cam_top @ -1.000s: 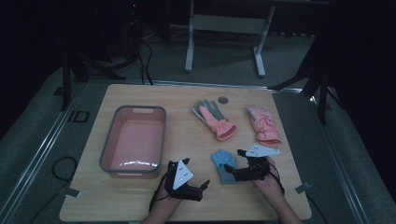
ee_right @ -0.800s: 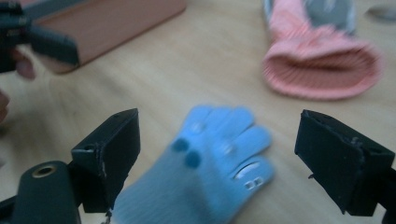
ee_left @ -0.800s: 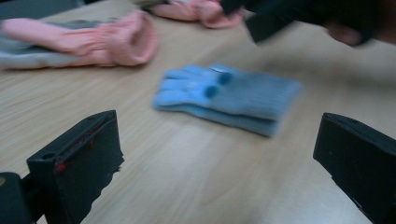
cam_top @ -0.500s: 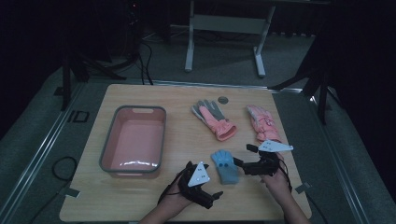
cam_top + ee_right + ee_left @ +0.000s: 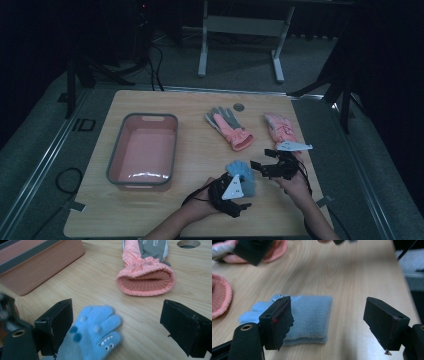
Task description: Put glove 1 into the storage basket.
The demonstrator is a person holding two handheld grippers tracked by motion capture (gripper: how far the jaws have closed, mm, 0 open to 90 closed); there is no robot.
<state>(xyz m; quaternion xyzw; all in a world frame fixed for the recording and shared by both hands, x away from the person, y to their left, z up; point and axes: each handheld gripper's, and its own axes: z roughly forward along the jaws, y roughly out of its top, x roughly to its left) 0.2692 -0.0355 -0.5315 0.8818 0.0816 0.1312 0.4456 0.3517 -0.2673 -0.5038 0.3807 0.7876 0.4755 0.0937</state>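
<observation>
Left gripper point(image 5: 329, 322): jaws apart, just been narrowing, pads not yet pressing the cuff.
Right gripper point(image 5: 117, 327): jaws wide.
Blue monster glove point(image 5: 241, 176): flat between the 2 grippers (fingertips toward the right one).

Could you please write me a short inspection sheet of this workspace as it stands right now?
Surface: light wooden table, with a round hole near its far edge.
Job's things: small blue glove lying flat near the front edge, between the two grippers.
Clutter: pink tub with a grey rim at the left; two pink and grey gloves farther back.
Grippers: left gripper open, its jaws having just been closing, one on each side of the blue glove's cuff end without pressing it; right gripper open at the finger end.
Cables: one loops on the floor at the left.
Surroundings: dark room, grey carpet, a metal stand behind the table.
</observation>
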